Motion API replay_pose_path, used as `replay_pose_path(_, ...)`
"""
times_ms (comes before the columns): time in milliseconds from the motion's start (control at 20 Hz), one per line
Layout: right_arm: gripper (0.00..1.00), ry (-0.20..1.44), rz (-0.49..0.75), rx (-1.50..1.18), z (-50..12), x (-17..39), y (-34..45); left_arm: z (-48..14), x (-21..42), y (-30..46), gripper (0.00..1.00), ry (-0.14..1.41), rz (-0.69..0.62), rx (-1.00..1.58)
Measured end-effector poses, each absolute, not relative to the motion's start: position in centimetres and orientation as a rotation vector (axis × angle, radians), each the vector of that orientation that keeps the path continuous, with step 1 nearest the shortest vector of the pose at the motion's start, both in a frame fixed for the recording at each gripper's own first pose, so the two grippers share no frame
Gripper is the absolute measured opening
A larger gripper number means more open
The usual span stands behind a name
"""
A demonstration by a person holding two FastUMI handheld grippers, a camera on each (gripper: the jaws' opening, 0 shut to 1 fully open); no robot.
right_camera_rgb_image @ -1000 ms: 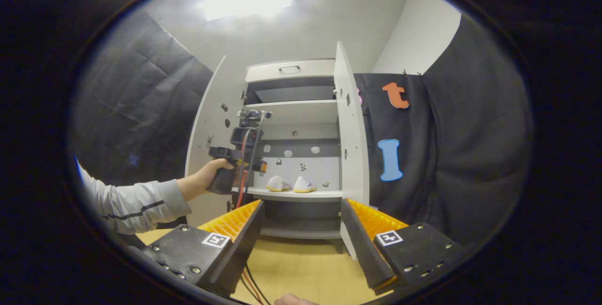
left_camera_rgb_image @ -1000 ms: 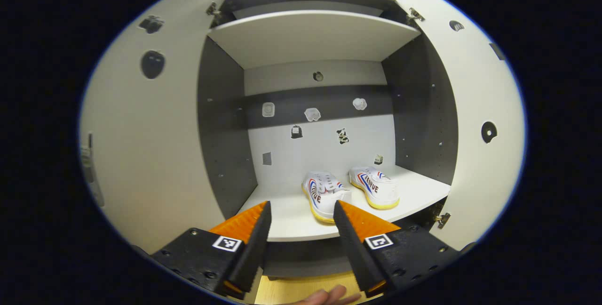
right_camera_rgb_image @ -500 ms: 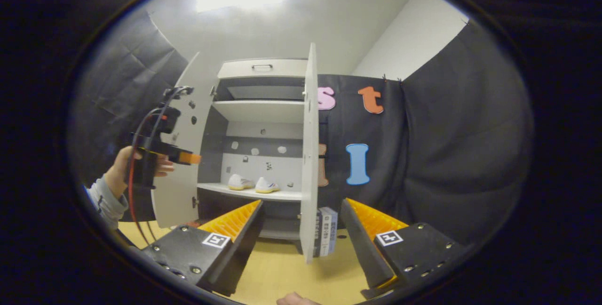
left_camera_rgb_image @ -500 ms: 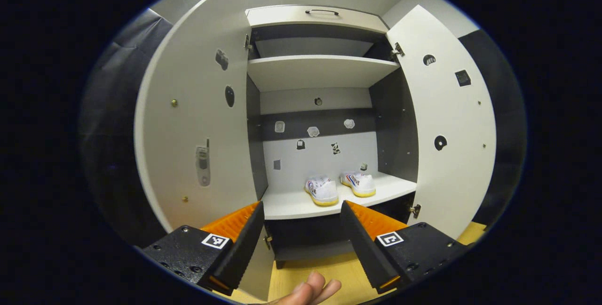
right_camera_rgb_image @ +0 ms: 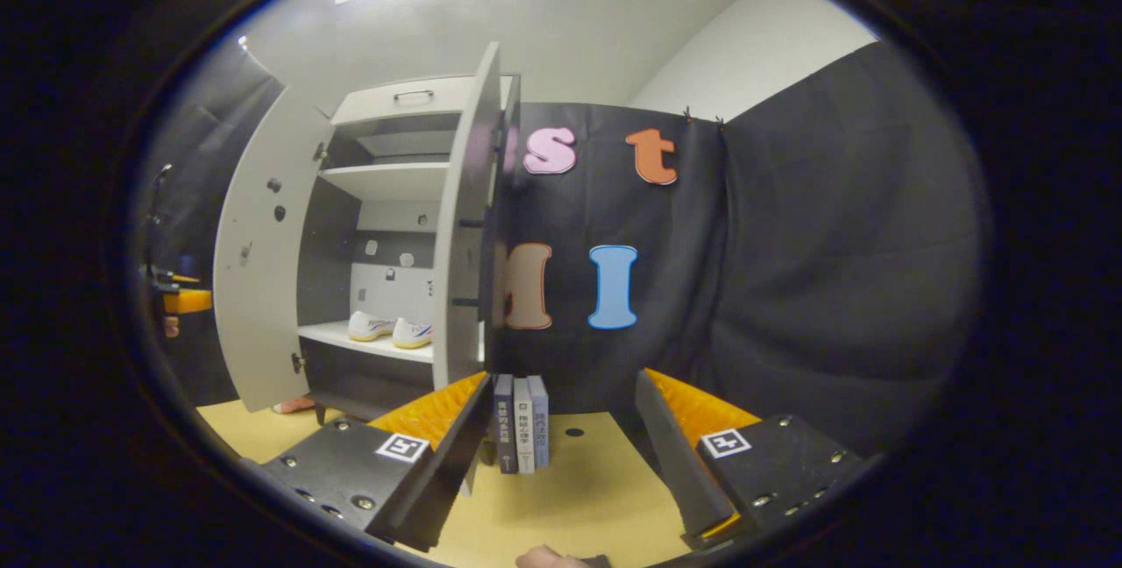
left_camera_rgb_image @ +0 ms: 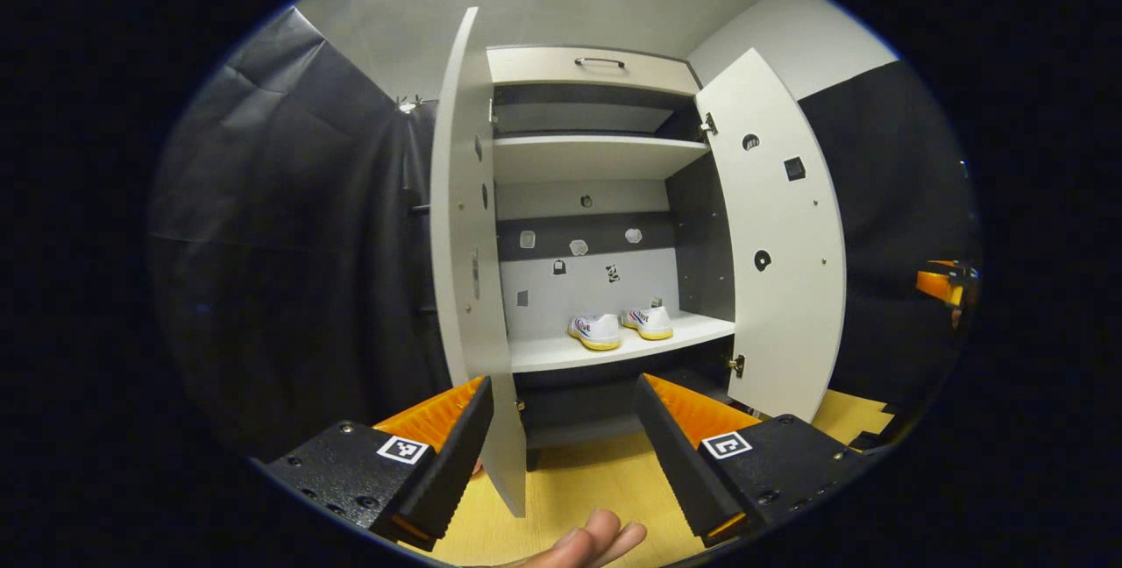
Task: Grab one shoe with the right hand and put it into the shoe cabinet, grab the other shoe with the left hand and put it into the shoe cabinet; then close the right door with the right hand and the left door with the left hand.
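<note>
The right gripper view showed books (right_camera_rgb_image: 521,423) standing at lower centre. Both shoes (left_camera_rgb_image: 620,327) sat mid-frame on the cabinet shelf (left_camera_rgb_image: 614,349), well beyond the left gripper (left_camera_rgb_image: 561,441) and right gripper (right_camera_rgb_image: 561,441), both spread open, empty.

what the two views keep from sight

in the left gripper view the left door (left_camera_rgb_image: 469,226) stands edge-on, so its faces barely show, and its lower end covers part of the left claw's (left_camera_rgb_image: 561,432) inner finger. the two shoes (left_camera_rgb_image: 619,326) are too small to make out their markings. the other claw (left_camera_rgb_image: 942,283) is cut off at the right edge. in the right gripper view the right door (right_camera_rgb_image: 465,217) hides the cabinet's right side, and the books (right_camera_rgb_image: 521,411) stand partly behind a finger.
</note>
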State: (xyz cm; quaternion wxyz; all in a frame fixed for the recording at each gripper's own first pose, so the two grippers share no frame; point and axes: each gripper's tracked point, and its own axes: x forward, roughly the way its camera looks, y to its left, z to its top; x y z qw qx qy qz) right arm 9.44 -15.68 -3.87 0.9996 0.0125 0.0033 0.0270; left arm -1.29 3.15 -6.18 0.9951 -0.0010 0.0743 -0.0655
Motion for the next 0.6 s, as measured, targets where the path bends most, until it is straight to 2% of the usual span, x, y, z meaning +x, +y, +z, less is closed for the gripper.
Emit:
replay_pose_path(150, 0.97, -0.011, 0.093, 0.015, -1.4, 13.1, -17.7, -7.0, -3.1, 5.4, 0.97, 0.148, -0.096, -0.099)
replay_pose_path(250, 0.94, -0.026, 0.075, 0.003, -0.1, 15.3, -19.4, -7.5, -3.6, 6.5, 0.98, 0.144, -0.089, -0.132)
replay_pose_path(300, 0.96, -0.022, 0.075, 0.019, 0.3, 16.2, -19.6, -7.4, -3.9, 7.2, 0.95, 0.134, -0.086, -0.124)
replay_pose_path(600, 0.97, 0.063, 0.073, 0.058, -0.6, 21.4, -19.2, -6.9, -6.6, 9.8, 0.96, 0.090, -0.093, -0.086)
